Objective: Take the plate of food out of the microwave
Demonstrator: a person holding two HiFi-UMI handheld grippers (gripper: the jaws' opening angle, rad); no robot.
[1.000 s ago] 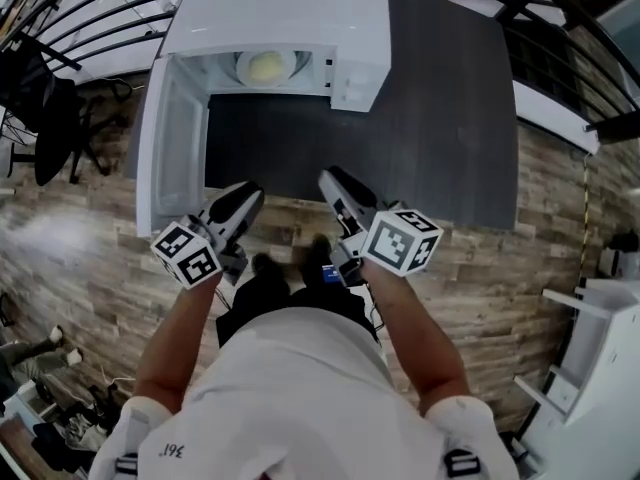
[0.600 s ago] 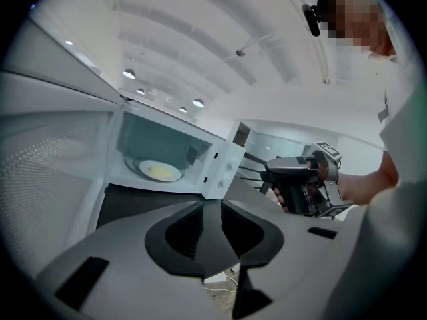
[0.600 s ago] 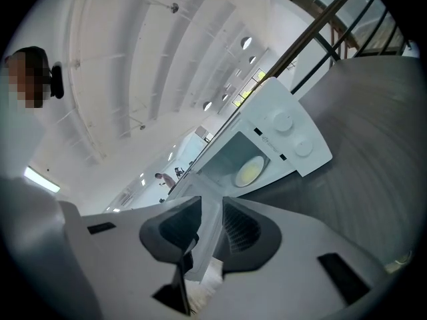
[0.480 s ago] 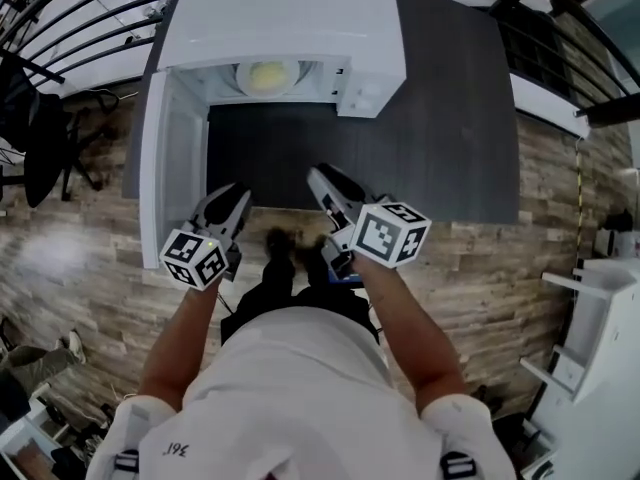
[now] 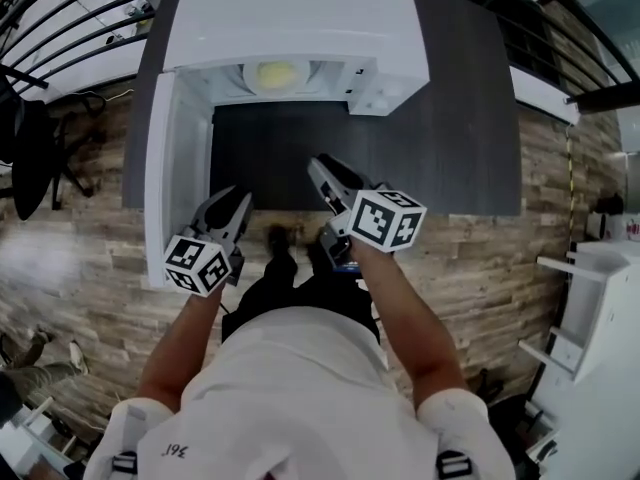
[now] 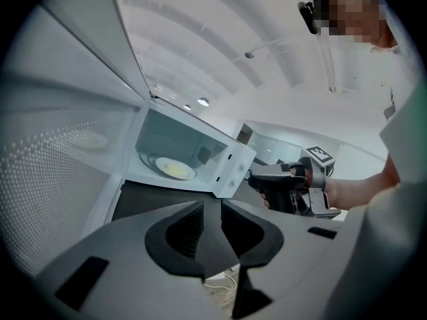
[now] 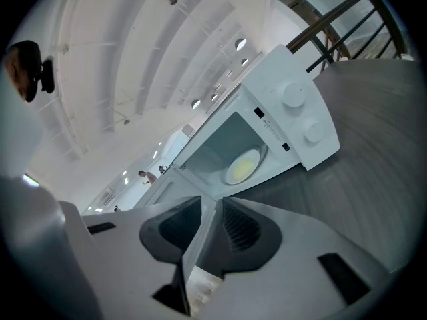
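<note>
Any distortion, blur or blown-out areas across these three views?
Head view: fisheye bows the table edges; floor at far left smeared. Left gripper view: black vignette, plate in the microwave is legible. Right gripper view: same vignette, ceiling washed out white.

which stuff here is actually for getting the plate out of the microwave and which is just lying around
For the job: microwave, its open door, plate of food inside, left tool and right tool, both open and empty.

Just around: dark table, black chair, white shelf unit, railing.
</note>
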